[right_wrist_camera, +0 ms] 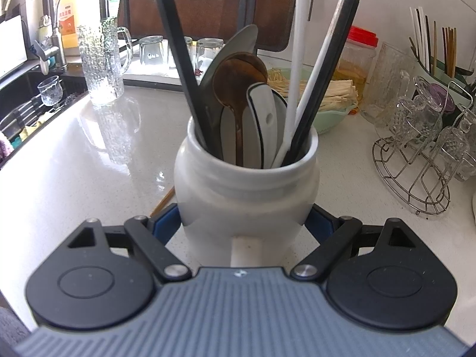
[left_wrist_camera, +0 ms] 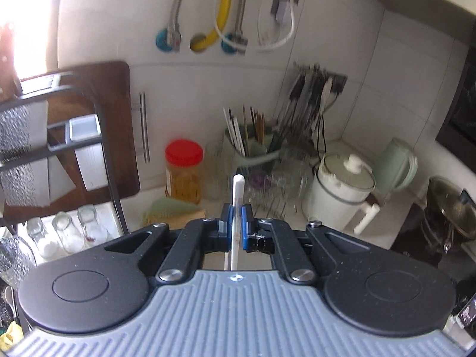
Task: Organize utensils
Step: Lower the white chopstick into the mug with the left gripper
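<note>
In the left wrist view, my left gripper (left_wrist_camera: pixel 236 212) is shut on a thin white chopstick (left_wrist_camera: pixel 239 184) that stands up between the blue pads (left_wrist_camera: pixel 225 223). It hangs in the air before a green utensil holder (left_wrist_camera: pixel 253 145) with several chopsticks by the wall. In the right wrist view, my right gripper (right_wrist_camera: pixel 242 223) is shut on a white ceramic jar (right_wrist_camera: pixel 247 190) standing on the counter, with one pad on each side of its belly. The jar holds black and white chopsticks (right_wrist_camera: pixel 297 59), a brown wooden spoon (right_wrist_camera: pixel 238 74) and white spoons (right_wrist_camera: pixel 261 113).
A wooden chopstick (right_wrist_camera: pixel 162 203) lies on the counter left of the jar. A wire rack of glass cups (right_wrist_camera: pixel 422 154) stands at right, a green bowl of noodles (right_wrist_camera: pixel 327 95) and a red-lidded jar (right_wrist_camera: pixel 357 56) behind. A glass pitcher (right_wrist_camera: pixel 102 62) and sink (right_wrist_camera: pixel 29 98) are at left.
</note>
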